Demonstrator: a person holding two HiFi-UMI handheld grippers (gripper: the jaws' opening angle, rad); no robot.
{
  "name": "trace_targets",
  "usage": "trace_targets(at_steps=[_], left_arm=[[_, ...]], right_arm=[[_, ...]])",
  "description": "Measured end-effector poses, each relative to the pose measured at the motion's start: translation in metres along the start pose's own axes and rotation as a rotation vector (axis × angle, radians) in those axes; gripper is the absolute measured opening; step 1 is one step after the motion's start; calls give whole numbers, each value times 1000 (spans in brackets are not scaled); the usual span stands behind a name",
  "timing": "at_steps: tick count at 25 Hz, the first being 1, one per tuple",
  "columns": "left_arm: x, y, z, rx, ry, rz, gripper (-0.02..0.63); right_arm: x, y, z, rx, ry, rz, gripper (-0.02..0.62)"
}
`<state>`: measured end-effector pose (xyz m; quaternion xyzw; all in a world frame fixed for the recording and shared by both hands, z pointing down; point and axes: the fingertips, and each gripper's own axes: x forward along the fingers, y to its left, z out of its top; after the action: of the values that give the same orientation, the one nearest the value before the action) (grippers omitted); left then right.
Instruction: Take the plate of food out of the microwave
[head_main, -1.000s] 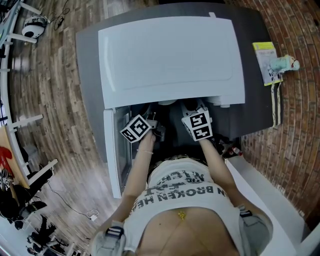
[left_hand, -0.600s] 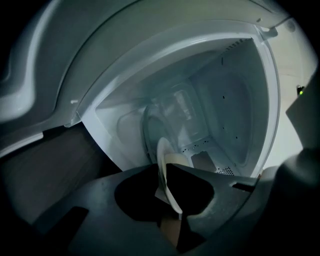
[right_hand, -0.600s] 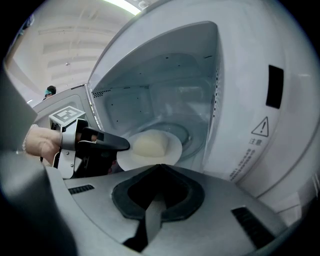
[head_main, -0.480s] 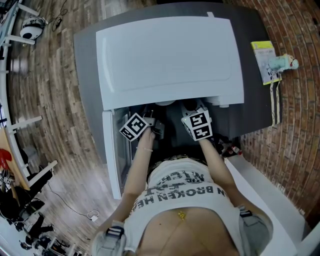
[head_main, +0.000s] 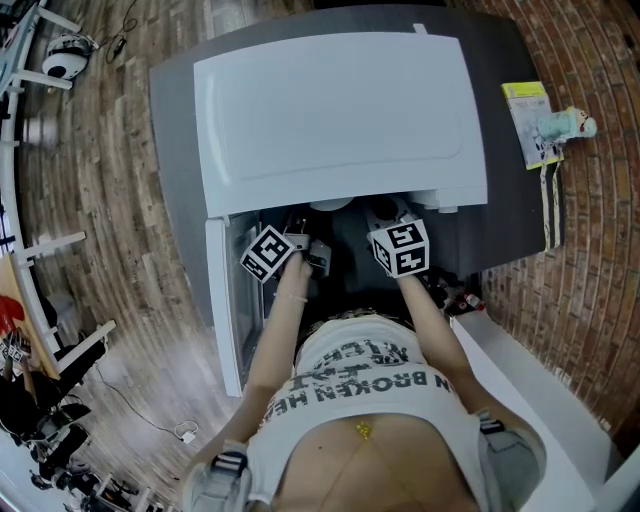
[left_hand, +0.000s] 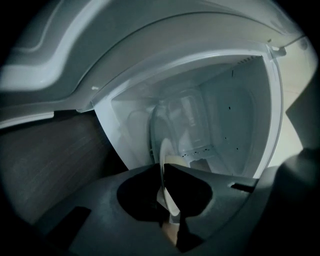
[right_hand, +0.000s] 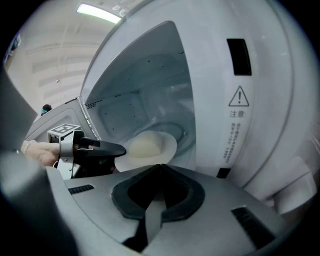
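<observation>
Left gripper (head_main: 296, 240) and right gripper (head_main: 388, 218) sit side by side, tips hidden under the front edge of the white microwave (head_main: 340, 110). The open microwave door (head_main: 222, 300) is just left of the left gripper. A yellow packet (head_main: 530, 120) lies well right of the right gripper.

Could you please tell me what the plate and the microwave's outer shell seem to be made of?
The plate looks like glazed ceramic, possibly melamine: a thin, smooth, cream-white rim with soft sheen. The microwave casing looks like painted sheet metal or moulded plastic: even glossy white with pressed contours; the views cannot settle which.
</observation>
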<state>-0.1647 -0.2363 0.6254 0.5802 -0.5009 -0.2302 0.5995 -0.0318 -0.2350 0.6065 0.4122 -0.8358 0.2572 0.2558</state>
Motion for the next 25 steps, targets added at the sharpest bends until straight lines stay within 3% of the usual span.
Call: trace_targets(at_steps=[9,13,19,25], left_arm=[[-11,3,-5,-58,-10,-2,23],[-17,4,-8,-67,-7,1,23],[-24,5,-13,-87,-12,5,21],[-32,6,-17,-102,-13,8,21]], right_arm=[[-3,-4,-2,324,-95,89,11],[-3,0,-4,412,-114,146,24],[1,5,-13,547,-100,221,110],[7,8,-17,653,-102,274,118]])
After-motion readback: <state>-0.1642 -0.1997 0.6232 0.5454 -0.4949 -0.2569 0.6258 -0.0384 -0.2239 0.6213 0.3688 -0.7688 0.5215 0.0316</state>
